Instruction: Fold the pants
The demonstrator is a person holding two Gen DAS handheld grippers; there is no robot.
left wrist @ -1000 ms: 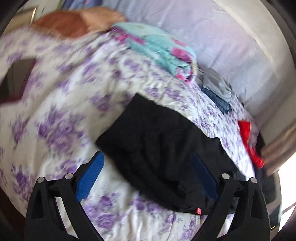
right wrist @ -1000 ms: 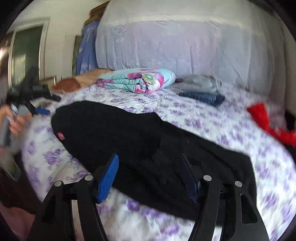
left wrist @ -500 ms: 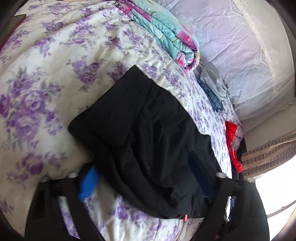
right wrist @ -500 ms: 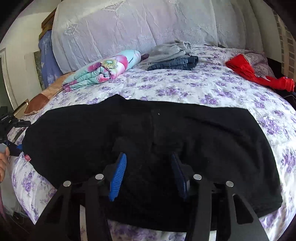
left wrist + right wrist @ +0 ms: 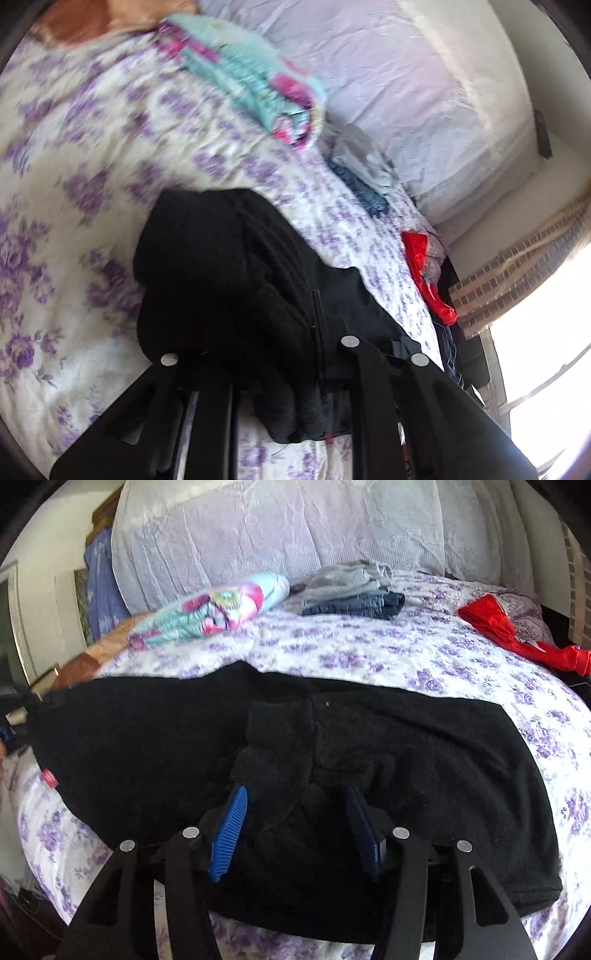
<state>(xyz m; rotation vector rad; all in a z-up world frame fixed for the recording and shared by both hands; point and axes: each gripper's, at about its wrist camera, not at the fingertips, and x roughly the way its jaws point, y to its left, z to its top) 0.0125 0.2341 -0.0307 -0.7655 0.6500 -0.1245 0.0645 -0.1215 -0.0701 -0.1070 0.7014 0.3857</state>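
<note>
Left wrist view shows the change: half a second ago the left gripper [image 5: 258, 365] straddled the near end of the black pants [image 5: 369, 746] with its blue pads spread; now its fingers have drawn together, clenched on a thick bunch of the cloth, and that end hangs raised off the bed [image 5: 74, 184] in a heavy lump. I judge the fold has begun, with this end about to be carried over the rest.

The right gripper [image 5: 295, 834] has changed little. Its ribbed blue pads [image 5: 229, 834] remain apart, released, straddling a ridge of bunched fabric near the middle of the garment at the bed's near edge, gripping nothing yet.

The pants lie across the near side of the bed, spread wide in the right wrist view. They look like a thick, matte, fleecy knit with stitched seams and a small red tag [image 5: 49, 778] at the left end. The cover beneath is a soft, quilted white with purple flowers. Toward the far edge sit a rolled floral blanket [image 5: 210, 613], folded jeans [image 5: 354, 603] under grey clothes, and a shiny red garment [image 5: 498, 627] at the right.
</note>
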